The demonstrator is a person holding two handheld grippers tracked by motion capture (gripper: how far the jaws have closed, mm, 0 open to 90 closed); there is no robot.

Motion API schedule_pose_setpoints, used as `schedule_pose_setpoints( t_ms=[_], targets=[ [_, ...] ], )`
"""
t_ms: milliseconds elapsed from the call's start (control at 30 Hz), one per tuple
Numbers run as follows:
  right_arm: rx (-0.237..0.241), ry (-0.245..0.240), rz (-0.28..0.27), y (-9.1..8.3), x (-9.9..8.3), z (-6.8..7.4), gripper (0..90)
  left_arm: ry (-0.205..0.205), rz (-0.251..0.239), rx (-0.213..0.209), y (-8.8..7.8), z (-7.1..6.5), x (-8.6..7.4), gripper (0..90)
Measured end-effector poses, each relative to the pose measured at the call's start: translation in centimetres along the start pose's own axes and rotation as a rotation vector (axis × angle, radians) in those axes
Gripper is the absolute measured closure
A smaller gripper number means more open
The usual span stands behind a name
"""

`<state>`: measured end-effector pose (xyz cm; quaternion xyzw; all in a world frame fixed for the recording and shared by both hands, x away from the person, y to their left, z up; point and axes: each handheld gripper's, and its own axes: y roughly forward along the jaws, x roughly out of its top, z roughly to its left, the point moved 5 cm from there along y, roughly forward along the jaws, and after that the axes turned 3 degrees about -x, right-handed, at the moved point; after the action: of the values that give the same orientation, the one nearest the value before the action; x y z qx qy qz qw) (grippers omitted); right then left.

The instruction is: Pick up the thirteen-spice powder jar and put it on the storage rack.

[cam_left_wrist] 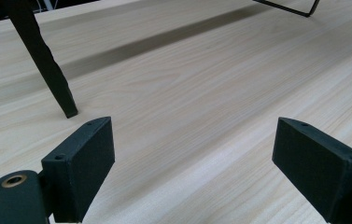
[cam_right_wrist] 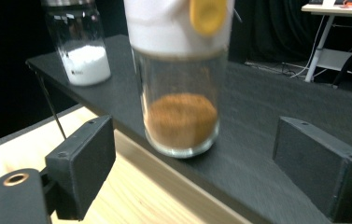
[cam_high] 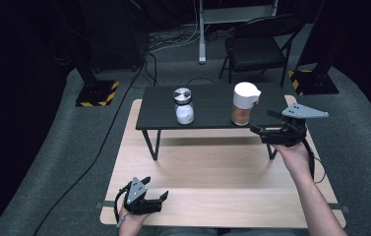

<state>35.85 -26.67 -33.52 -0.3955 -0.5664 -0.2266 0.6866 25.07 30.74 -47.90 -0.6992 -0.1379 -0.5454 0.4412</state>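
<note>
**Ana:** While the right gripper (cam_high: 261,132) is hovering just right of centre in the high view, its jaws are standing apart with nothing between them, and they are pointing at the jar of brown powder (cam_high: 242,104).

**Ben:** Where is that jar sitting?

**Ana:** It is standing upright near the front right edge of the small black bench (cam_high: 207,118), upper middle of the frame. In the right gripper view it is filling the centre, white lid (cam_right_wrist: 164,25) on top, brown powder (cam_right_wrist: 181,119) low in the glass, with the open jaws lower in the frame and short of it.

**Ben:** So the person is probably lining up a grasp. What is going to make it go well?

**Ana:** The person is likely needing to bring the jaws level around the glass body below the lid, one pad on each side, before closing. Since the jar is standing close to the bench edge, a sideways nudge could tip it off, so a straight approach is looking safer.

**Ben:** And the other jar?

**Ana:** The jar of white powder (cam_high: 184,106) is standing well to the left on the same bench, out of the way.

**Ben:** The left gripper (cam_high: 154,199)?

**Ana:** It is resting at the lower left over the light wooden table (cam_high: 212,167), jaws apart and holding nothing.
</note>
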Motion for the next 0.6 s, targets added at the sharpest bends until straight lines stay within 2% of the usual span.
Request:
schedule_pose_setpoints(
  t_ms=[233, 400, 600],
  targets=[
    [0.002, -0.003, -0.019, -1.9, -2.4, -0.1, 10.7, 0.000, 0.001, 0.000, 0.0, 0.0, 0.0, 12.3],
    [0.026, -0.012, -0.029, -3.3, -4.3, 0.0, 9.9, 0.002, 0.000, 0.002, 0.1, -0.1, 0.0, 12.4],
    [0.049, 0.000, -0.010, -4.2, -7.2, 0.0, 8.6, 0.001, -0.003, 0.011, 0.0, -0.2, 0.0, 12.0]
  ],
)
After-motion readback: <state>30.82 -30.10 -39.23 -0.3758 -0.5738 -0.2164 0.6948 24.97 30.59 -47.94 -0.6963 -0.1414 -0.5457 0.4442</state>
